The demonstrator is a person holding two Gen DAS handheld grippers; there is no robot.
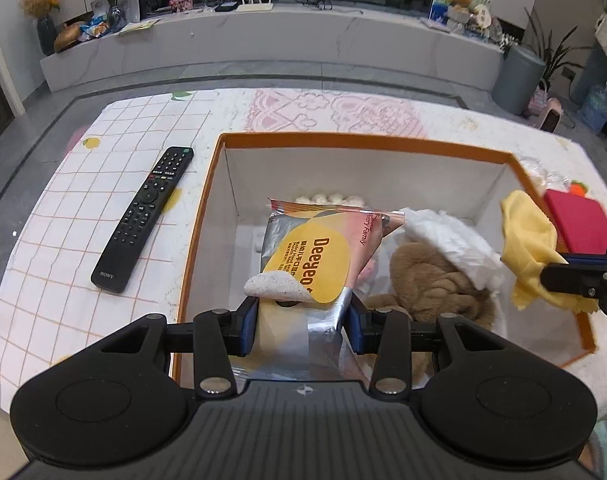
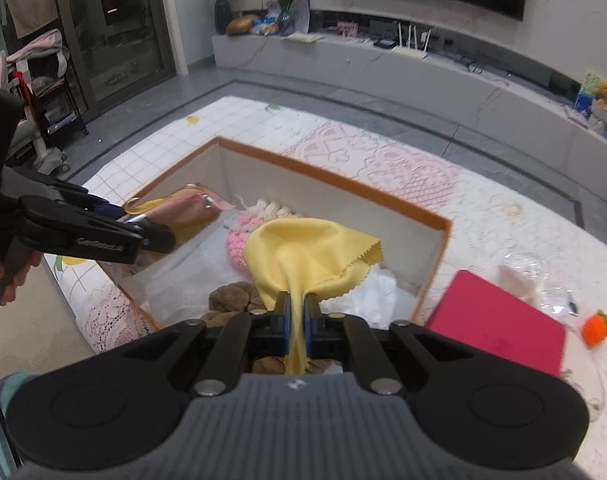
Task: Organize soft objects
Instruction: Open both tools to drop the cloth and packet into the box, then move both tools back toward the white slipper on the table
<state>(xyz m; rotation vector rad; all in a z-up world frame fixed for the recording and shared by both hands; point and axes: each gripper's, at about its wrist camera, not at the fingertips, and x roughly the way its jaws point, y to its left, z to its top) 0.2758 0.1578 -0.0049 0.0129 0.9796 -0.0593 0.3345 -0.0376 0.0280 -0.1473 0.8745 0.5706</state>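
Note:
An orange-rimmed white box point(image 1: 367, 139) point(image 2: 335, 172) stands on the covered table. My left gripper point(image 1: 301, 322) is shut on a yellow and silver wipes pack point(image 1: 315, 256), held over the box's left half; the same pack point(image 2: 175, 212) shows at the left of the right wrist view. My right gripper point(image 2: 297, 320) is shut on a yellow cloth point(image 2: 303, 248), which hangs over the box's right side; the cloth point(image 1: 531, 248) also appears at the right of the left wrist view. Inside lie a brown plush point(image 1: 435, 276), white wadding point(image 1: 451, 236) and a pink knitted piece point(image 2: 239, 240).
A black remote point(image 1: 143, 220) lies left of the box. A red flat case point(image 2: 499, 320), crumpled clear plastic point(image 2: 543, 280) and a small orange knitted toy point(image 2: 597, 326) lie right of it. A person's hand point(image 2: 7, 276) holds the left gripper's handle.

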